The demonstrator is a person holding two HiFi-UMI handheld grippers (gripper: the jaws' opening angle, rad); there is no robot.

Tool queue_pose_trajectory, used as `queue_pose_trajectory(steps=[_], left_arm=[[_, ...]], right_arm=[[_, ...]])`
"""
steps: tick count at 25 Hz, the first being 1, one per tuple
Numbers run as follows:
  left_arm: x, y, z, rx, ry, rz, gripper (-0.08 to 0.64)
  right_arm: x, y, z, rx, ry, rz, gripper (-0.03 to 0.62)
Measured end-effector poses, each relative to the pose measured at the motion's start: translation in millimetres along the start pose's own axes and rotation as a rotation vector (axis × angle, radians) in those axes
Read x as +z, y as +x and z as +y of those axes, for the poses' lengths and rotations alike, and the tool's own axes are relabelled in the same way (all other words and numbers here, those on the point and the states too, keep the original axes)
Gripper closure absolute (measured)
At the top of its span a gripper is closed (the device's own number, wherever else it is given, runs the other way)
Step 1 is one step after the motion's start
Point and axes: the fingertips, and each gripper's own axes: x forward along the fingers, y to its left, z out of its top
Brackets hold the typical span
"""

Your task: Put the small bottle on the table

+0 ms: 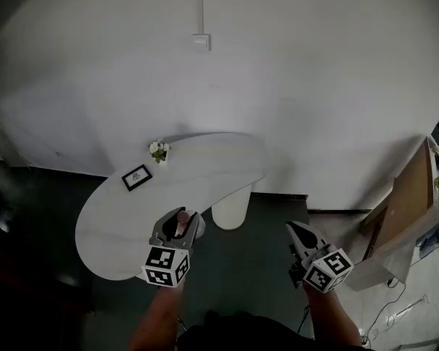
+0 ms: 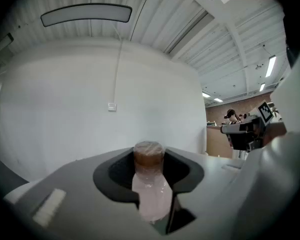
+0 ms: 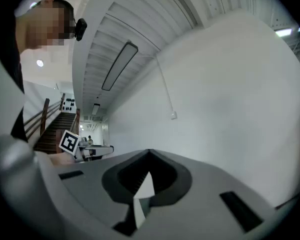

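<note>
We hold the small bottle (image 2: 150,196) upright in the left gripper (image 2: 149,171). Its two fingers are clamped on the pale pink body just under the brown cap (image 2: 149,154), which stands clear above the fingertips. The right gripper (image 3: 147,171) carries nothing, and its fingers are brought together tip to tip with no gap between them.

We judge the bottle light and fairly stiff, probably plastic. Its smooth rounded body could slide or twist in the pads if we loosened too early. The present hold, high on the body below the cap, looks sound to us because it leaves the base free beneath the fingers to meet a surface first.

Ahead of and below the left fingers lies the white, kidney-shaped table (image 1: 205,168) on a white pedestal (image 1: 230,209). From the head view the bottle hangs over its near edge, and we cannot tell how far above the top. The top looks flat, hard and mostly bare. Beyond the fingertips, toward the far side, a small picture frame (image 1: 137,176) and a little pot of flowers (image 1: 159,151) stand well apart from the bottle.

Behind the table rises a plain white wall (image 1: 300,86) with a switch (image 1: 200,42). The floor (image 1: 256,240) is dark, and a cardboard box (image 1: 399,221) sits out past the right fingers.
</note>
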Motion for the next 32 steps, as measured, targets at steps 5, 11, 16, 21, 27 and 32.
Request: queue_pose_trajectory(steps=[5, 11, 16, 21, 27, 32], left_arm=[[-0.4, 3.9, -11.1, 0.001, -0.004, 0.007, 0.417], [-2.7, 8.1, -23.9, -0.004, -0.007, 0.017, 0.417], [-2.5, 17.3, -39.8, 0.0, -0.002, 0.03, 0.417], [-11.3, 28.4, -57.6, 0.0, -0.027, 0.054, 0.417], [-16.9, 41.3, -74.2, -0.019, -0.043, 0.072, 0.417], [-20.3, 55.5, -69.2, -0.018, -0.043, 0.079, 0.417]], right_arm=[[2.6, -4.5, -5.3, 0.022, 0.002, 0.005, 0.583], [12.0, -13.1, -13.0, 0.007, -0.04, -0.031, 0.583], [14.0, -27.3, -22.1, 0.041, -0.012, -0.027, 0.583], [10.1, -42.9, -33.8, 0.058, -0.03, 0.015, 0.581], [6.2, -47.8, -47.2, 0.05, -0.039, 0.018, 0.581], [-8.4, -38.9, -57.7, 0.053, -0.009, 0.049, 0.581]])
